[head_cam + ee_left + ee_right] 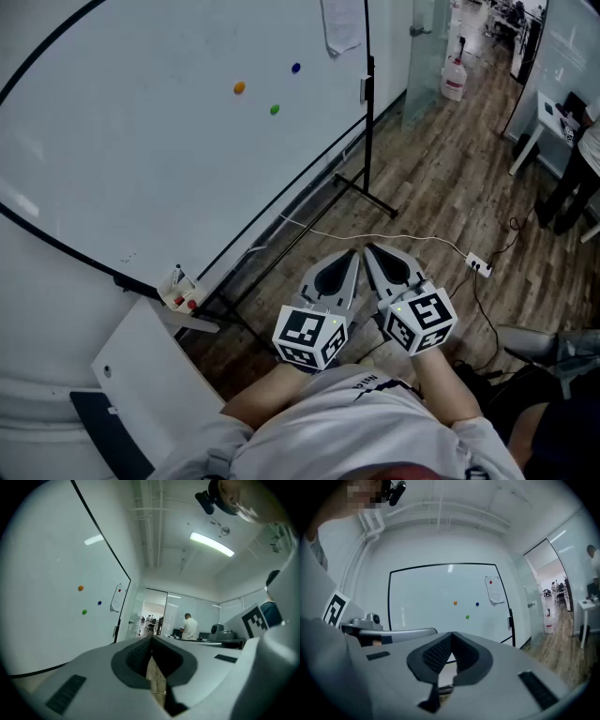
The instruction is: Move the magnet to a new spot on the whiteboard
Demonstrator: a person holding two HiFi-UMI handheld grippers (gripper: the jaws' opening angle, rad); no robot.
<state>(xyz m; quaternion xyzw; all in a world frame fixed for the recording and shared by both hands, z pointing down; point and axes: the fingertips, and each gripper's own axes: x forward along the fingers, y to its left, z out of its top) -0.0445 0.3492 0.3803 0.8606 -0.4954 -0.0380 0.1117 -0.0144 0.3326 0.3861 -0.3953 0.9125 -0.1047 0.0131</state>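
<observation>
Three small round magnets stick to the whiteboard [112, 150]: an orange magnet [239, 88], a green magnet [274, 110] and a blue magnet [296, 67]. They also show in the right gripper view as the orange magnet [455, 603], the green magnet [467, 617] and the blue magnet [477, 604]. Both grippers are held side by side low in front of the person, well away from the board. My left gripper [353, 253] is shut with nothing in it. So is my right gripper [369, 249], jaw tips together.
A paper sheet [341, 23] hangs at the board's upper right. The marker tray [178, 298] holds markers at the board's lower edge. The board's black stand foot [367, 197] and a white cable with a power strip [480, 266] lie on the wooden floor. A person stands [190, 626] far off.
</observation>
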